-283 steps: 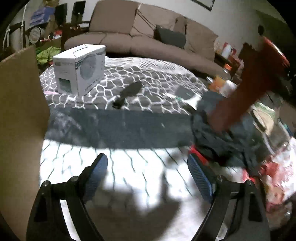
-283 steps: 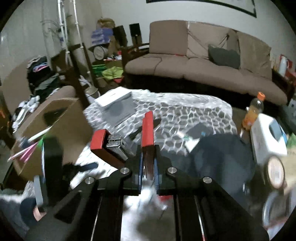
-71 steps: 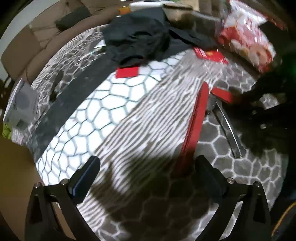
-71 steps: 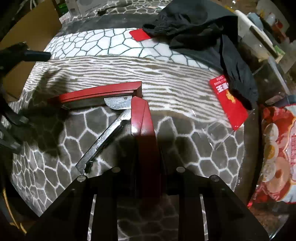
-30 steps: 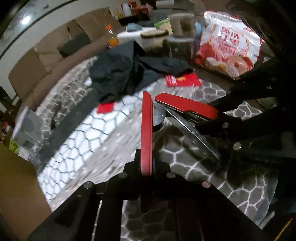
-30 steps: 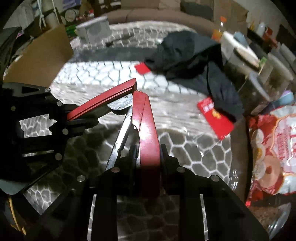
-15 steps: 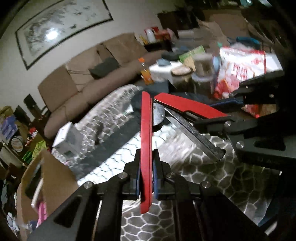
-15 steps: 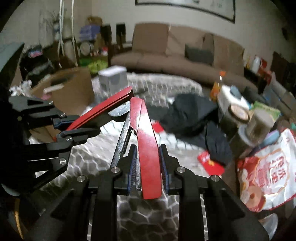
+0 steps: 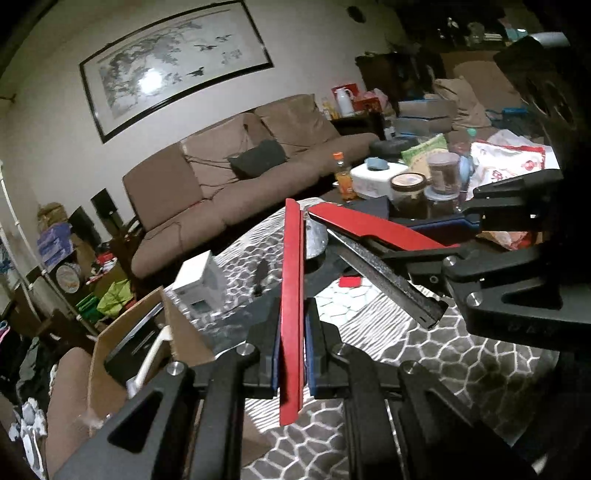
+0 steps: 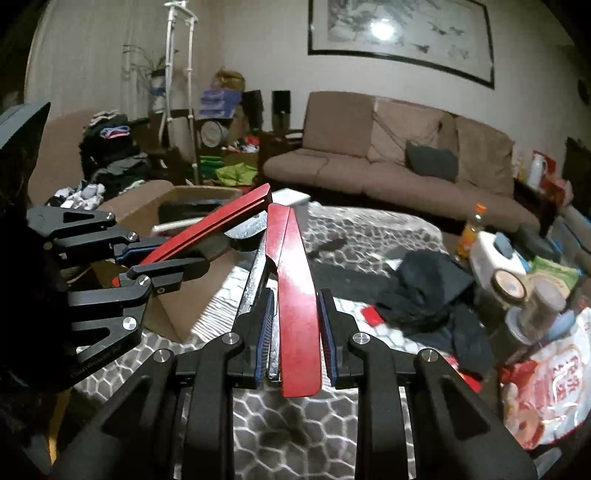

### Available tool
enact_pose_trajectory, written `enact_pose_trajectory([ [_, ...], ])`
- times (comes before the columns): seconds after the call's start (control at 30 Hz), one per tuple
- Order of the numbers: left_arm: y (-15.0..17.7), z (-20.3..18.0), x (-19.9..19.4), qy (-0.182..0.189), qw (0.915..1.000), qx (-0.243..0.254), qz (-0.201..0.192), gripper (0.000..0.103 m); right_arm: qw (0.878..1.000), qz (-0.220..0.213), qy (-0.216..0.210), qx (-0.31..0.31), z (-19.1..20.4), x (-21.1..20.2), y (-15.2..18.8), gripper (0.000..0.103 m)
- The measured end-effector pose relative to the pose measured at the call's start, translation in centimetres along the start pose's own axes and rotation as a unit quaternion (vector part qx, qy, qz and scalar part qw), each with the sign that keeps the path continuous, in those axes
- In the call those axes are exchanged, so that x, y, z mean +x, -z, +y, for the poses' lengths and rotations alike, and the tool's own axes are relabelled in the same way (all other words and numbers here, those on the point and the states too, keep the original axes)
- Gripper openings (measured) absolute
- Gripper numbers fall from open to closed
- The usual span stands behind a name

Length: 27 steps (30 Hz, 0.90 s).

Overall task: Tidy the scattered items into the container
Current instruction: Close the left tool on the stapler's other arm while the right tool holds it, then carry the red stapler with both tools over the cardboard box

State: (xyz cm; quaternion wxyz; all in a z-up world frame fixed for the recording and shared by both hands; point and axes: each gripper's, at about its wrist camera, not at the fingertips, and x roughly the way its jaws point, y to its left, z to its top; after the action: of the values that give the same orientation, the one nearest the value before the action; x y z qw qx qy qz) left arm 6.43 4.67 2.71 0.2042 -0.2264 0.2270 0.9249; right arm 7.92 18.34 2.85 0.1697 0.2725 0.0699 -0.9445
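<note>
While aloft, red tool [image 9: 291,295] (box [image 10: 192,199] rightward)

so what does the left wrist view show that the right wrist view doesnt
Only the left wrist view shows the right hand-held gripper from the side, clamped on one red arm of the stapler, and the stapler's bare metal rail end. Only the right wrist view shows the left hand-held gripper from the side, the black garment and the white rack. Both show the open red stapler held by both grippers, the cardboard box, the brown sofa and the framed painting.
</note>
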Motion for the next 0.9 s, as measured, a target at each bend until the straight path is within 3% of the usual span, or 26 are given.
enact_pose_trajectory([
  [0.3,1.6,2.9,-3.0,-0.057,0.9982,-0.004,-0.019,0.01,0.999,-0.023,-0.025,-0.019,5.0,0.8,-2.0,0.023],
  [0.53,2.6,5.7,-4.7,-0.063,0.9972,-0.035,-0.017,0.01,0.998,-0.039,-0.034,-0.031,8.5,0.6,-3.1,0.023],
  [0.9,3.3,9.3,-6.4,-0.103,0.9908,-0.082,-0.029,0.01,0.995,-0.062,-0.035,-0.073,13.4,1.2,-6.2,0.022],
])
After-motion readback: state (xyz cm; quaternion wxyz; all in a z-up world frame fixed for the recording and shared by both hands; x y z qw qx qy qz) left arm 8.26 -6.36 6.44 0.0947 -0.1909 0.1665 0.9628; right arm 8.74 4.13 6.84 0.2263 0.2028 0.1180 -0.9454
